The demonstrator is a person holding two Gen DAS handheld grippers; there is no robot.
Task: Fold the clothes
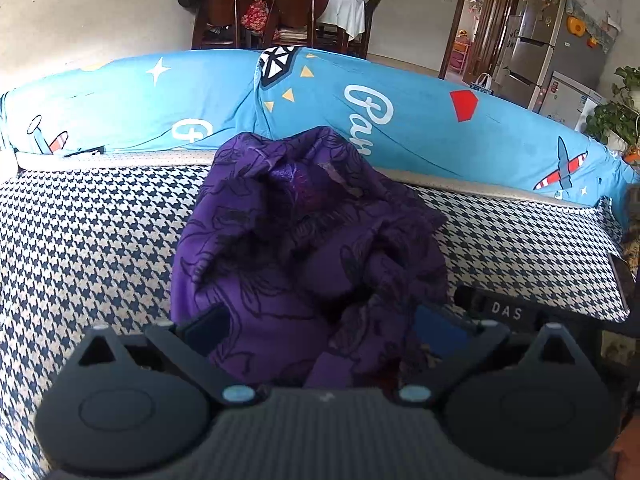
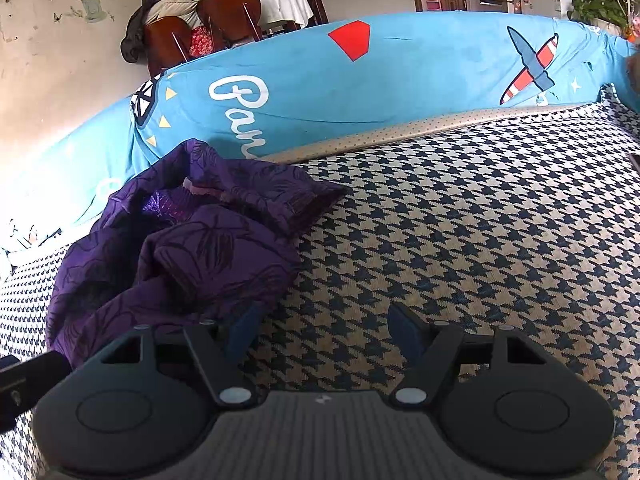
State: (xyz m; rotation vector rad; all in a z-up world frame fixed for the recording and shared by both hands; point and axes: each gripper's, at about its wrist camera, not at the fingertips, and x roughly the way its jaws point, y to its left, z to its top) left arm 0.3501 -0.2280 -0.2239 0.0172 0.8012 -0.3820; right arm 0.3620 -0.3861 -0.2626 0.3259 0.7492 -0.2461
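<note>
The left gripper (image 1: 320, 332) has its dark jaws spread wide, with the near edge of the crumpled purple garment with a dark floral line print (image 1: 304, 240) bunched between them; the pads do not visibly pinch it. The garment rises in a heap toward twelve o'clock. The right gripper (image 2: 324, 328) also stands spread, with nothing between its jaws but bare navy-and-cream houndstooth sofa cover (image 2: 460, 232). From it, the purple garment (image 2: 192, 240) lies at ten o'clock, its hem just beside the left finger (image 2: 244, 328). Beyond, at twelve o'clock, runs the bright blue cartoon-print backrest cover (image 2: 400, 76), then brown wooden dining chairs (image 1: 256, 8).
</note>
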